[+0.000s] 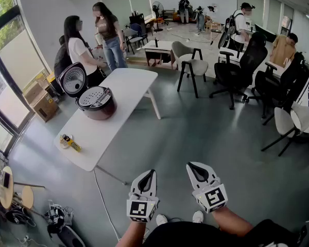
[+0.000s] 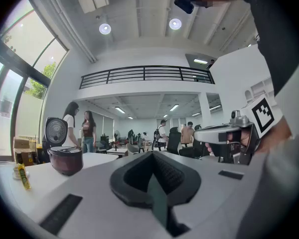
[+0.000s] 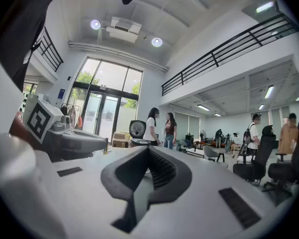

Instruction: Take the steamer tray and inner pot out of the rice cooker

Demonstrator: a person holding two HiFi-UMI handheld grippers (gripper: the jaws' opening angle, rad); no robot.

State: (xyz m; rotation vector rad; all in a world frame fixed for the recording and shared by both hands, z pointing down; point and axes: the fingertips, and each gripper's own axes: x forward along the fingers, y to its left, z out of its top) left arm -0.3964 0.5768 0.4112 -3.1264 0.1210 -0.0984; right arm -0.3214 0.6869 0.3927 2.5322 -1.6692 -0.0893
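1. The rice cooker (image 1: pixel 96 106) stands open on the table (image 1: pixel 129 86), far from both grippers, with the steamer tray (image 1: pixel 95 95) inside.
2. The left gripper (image 1: pixel 147 178) and right gripper (image 1: pixel 196 171) are clenched and empty; it is better to step close first, then release the jaws.

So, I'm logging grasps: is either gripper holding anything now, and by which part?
Nothing is held: left gripper and right gripper are both shut, empty, far from the rice cooker on the table.

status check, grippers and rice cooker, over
Both shut, empty: left gripper, right gripper, short of the table. Lid up on rice cooker, steamer tray seated inside. Far side of table: two people.
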